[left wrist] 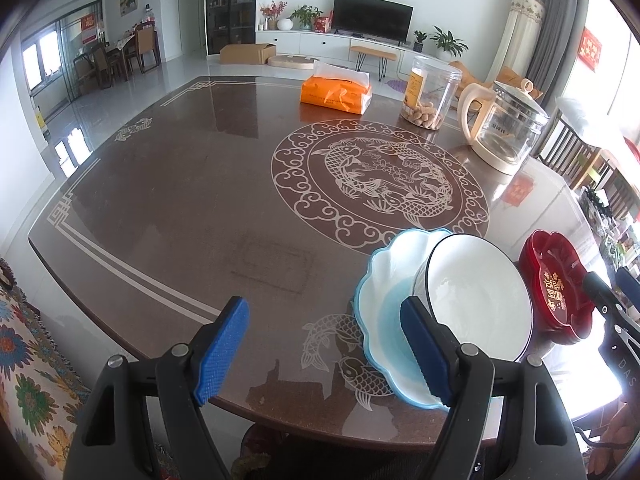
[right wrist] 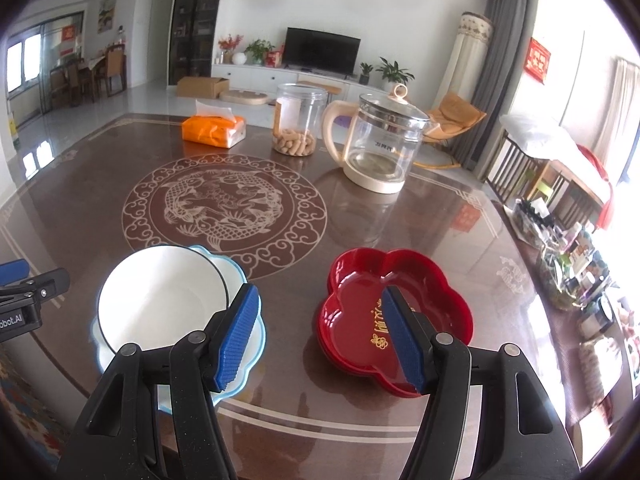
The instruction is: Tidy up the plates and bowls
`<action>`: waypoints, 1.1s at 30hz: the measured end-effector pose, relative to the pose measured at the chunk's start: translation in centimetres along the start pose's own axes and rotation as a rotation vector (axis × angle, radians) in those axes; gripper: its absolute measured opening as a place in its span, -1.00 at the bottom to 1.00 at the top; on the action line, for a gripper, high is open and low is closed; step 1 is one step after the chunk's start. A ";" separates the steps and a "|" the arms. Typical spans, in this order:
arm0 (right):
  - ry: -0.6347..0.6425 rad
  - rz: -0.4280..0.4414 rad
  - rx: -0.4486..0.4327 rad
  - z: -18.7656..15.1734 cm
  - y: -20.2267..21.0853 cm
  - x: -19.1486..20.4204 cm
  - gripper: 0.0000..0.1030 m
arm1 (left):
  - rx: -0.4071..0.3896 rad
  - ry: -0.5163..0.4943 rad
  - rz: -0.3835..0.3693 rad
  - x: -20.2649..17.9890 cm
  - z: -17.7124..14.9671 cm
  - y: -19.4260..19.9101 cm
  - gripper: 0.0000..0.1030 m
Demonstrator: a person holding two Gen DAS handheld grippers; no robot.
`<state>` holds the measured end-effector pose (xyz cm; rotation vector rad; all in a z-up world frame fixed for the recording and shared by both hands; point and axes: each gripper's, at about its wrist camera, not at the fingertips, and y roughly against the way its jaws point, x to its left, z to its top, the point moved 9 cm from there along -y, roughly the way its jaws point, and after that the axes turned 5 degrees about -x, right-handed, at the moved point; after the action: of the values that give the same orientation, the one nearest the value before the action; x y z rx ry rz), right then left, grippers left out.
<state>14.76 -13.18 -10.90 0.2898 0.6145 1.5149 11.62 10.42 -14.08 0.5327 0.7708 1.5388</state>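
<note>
While both claws hang wide open and empty over the near edge of the dark brown glass-topped table (right wrist: 120, 200), the crockery sits just ahead of them. Left gripper (left wrist: 324, 352) has its blue pads spread, nothing between them — its right-hand pad overlaps the near rim of the pale blue scalloped plate (left wrist: 380, 304), though whether it touches I cannot tell. On that plate rests the white round bowl with a dark rim (left wrist: 480, 300), tilted toward the camera in this view. Right gripper (right wrist: 320, 336) is equally agape, its right-hand pad hovering over the glossy red flower-shaped dish with gold lettering (right wrist: 400, 304), which lies ahead and slightly right of its centre line; the bowl-and-plate pair sits to its left. So the red dish looks like the right hand's business, the stack the left's. From the right wrist, the red piece appears to be more than one dish nested — the left wrist catches only its edge. Back there: an orange tissue pack (right wrist: 214, 130), a clear plastic jar (right wrist: 298, 120) and a glass kettle (right wrist: 380, 144), well apart.
</note>
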 end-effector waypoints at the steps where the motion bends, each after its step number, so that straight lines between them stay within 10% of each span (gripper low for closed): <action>1: 0.001 0.001 0.000 0.0 0.0 0.1 0.32 | -0.001 0.000 -0.001 0.0 0.0 0.0 0.51; 20: -0.171 0.065 0.014 -2.9 0.6 -2.8 0.32 | 0.028 0.027 0.003 2.2 -2.6 -0.5 0.51; 33: -0.375 0.352 0.051 -8.1 0.0 -1.0 0.32 | 0.040 0.057 -0.128 1.3 -4.6 -1.9 0.51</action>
<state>10.40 -15.72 -17.32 0.7330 0.3112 1.7221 9.35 10.94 -18.69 0.4619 0.8645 1.4277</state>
